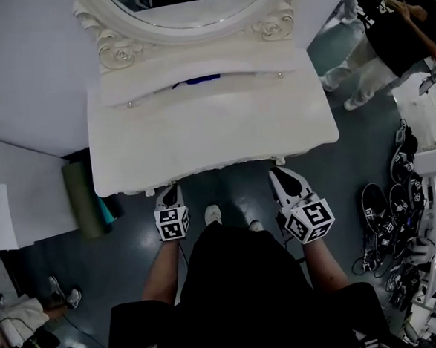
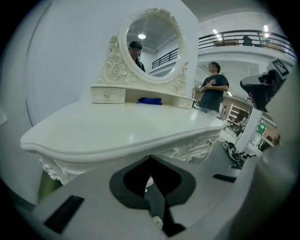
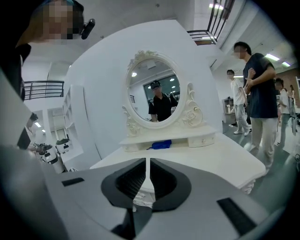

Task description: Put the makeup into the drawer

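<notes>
The left claw [image 1: 169, 194] and right claw [image 1: 282, 180] are each pressed together on nothing (the right shows a thin slit), just off the front edge of the desk [image 1: 201, 145]. The blue makeup [image 1: 196, 80] lies in the niche beneath the mirror [image 1: 191, 0].

- Left gripper [image 1: 171, 189] is held low in front of the body, at the head view's left, tips pointing forward and down.
- Its marker cube [image 1: 172, 223] sits at the rear end, above the bare left forearm [image 1: 159, 269].
- In the left gripper view, the left gripper [image 2: 150, 160] has its jaws together at the tips, with nothing between them.
- Right gripper [image 1: 279, 176] is level with the left one and well apart from it, angled slightly inward.
- Its marker cube [image 1: 310, 220] is tilted, with the bare right forearm [image 1: 322, 260] behind it.
- In the right gripper view, the right gripper [image 3: 148, 163] has its jaws all but together, with only a thin slit between them and nothing held.
- Both forearms reach forward from the torso, roughly parallel.
</notes>
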{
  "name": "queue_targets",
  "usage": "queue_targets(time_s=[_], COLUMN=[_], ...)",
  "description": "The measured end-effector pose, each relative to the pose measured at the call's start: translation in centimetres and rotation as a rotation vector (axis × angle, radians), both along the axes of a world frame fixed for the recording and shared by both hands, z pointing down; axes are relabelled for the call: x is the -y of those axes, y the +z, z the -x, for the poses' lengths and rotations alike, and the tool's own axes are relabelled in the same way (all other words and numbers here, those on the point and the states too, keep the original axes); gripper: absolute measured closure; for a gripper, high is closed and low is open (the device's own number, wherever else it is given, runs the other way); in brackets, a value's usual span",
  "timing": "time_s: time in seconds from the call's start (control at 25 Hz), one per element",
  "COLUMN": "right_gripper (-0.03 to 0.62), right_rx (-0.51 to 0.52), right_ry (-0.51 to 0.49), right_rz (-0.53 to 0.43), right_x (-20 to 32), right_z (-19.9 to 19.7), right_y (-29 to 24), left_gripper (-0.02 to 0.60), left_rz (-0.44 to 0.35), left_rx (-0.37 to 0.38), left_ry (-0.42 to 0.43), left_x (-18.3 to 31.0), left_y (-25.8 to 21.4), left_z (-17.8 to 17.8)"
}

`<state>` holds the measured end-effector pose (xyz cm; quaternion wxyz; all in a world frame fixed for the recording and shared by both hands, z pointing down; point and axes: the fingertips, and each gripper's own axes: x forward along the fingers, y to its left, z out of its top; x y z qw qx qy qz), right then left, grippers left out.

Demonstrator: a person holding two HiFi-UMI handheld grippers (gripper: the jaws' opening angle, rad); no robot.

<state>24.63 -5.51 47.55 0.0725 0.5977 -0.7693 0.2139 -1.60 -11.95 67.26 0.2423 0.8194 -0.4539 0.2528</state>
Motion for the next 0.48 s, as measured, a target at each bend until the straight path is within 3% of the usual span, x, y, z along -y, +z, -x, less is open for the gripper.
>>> queue_targets(time_s=[0.48], right_gripper=[0.549], right_rx=[-0.019], right_ry=[0.091], right_rz=[-0.086], right_x=[-8.7], right_z=[-10.8], right_y=[-3.2], left_gripper=[0.561], left_rz=[-0.173], left_rx=[-0.097], left_ry=[0.047], left_x=[-2.2], left_y=[-8.9], left_z=[-9.5])
